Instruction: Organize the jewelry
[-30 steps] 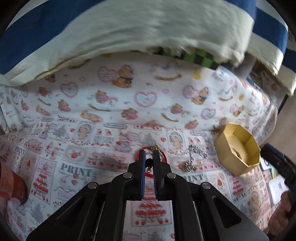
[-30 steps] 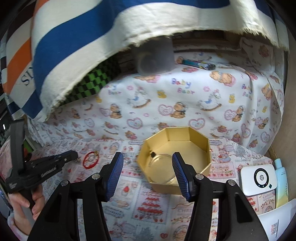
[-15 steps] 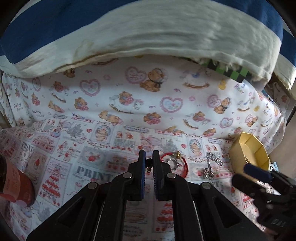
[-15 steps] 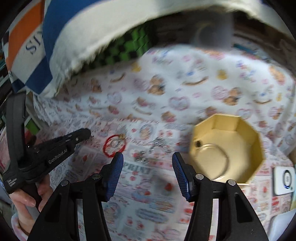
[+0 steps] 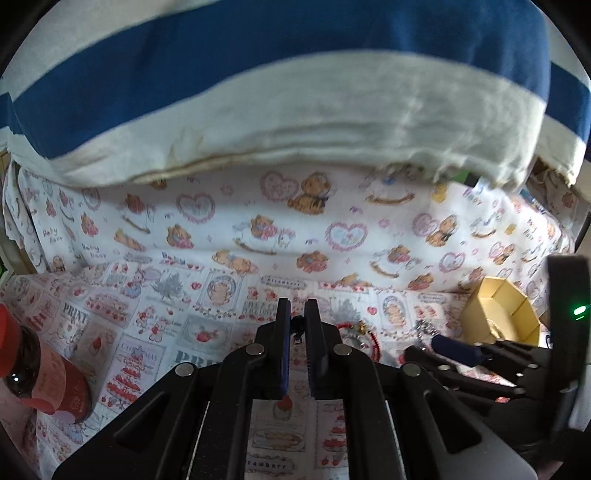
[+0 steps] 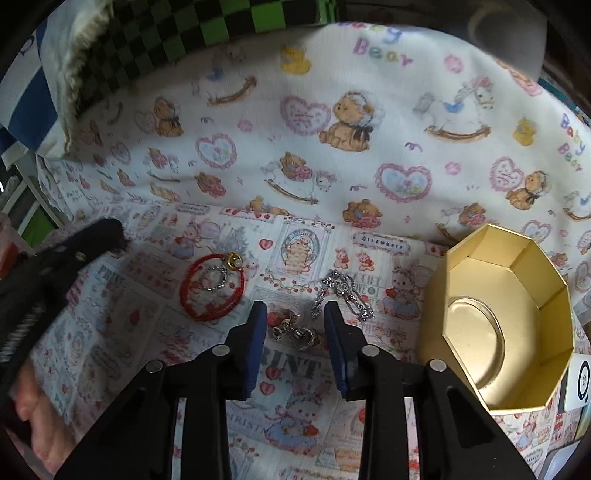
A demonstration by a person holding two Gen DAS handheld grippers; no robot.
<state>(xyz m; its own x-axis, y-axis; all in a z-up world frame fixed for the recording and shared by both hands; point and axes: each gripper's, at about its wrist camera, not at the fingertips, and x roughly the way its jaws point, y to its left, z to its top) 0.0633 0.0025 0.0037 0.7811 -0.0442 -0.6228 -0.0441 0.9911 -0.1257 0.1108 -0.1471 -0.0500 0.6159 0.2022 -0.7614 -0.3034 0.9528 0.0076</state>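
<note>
My left gripper (image 5: 297,314) is shut on a small dark earring (image 5: 296,325) and holds it above the printed cloth; it shows at the left in the right wrist view (image 6: 107,232). My right gripper (image 6: 295,314) is open, low over a pair of silver earrings (image 6: 295,334). A silver chain (image 6: 341,291) lies just beyond its right finger. A red cord bracelet (image 6: 212,288) with a gold charm and a silver ring (image 6: 216,277) inside it lies to the left. The gold octagonal box (image 6: 498,321) stands open at the right; it also shows in the left wrist view (image 5: 498,314).
A red-capped bottle (image 5: 33,373) stands at the left. A blue and white striped cloth (image 5: 295,92) hangs over the back. A white device (image 6: 580,380) lies right of the box. A green checked item (image 6: 207,33) sits at the back.
My right gripper has swung left from the gold box and come down over the silver earrings. My left gripper has drawn back left from the red bracelet, still holding the dark earring.
</note>
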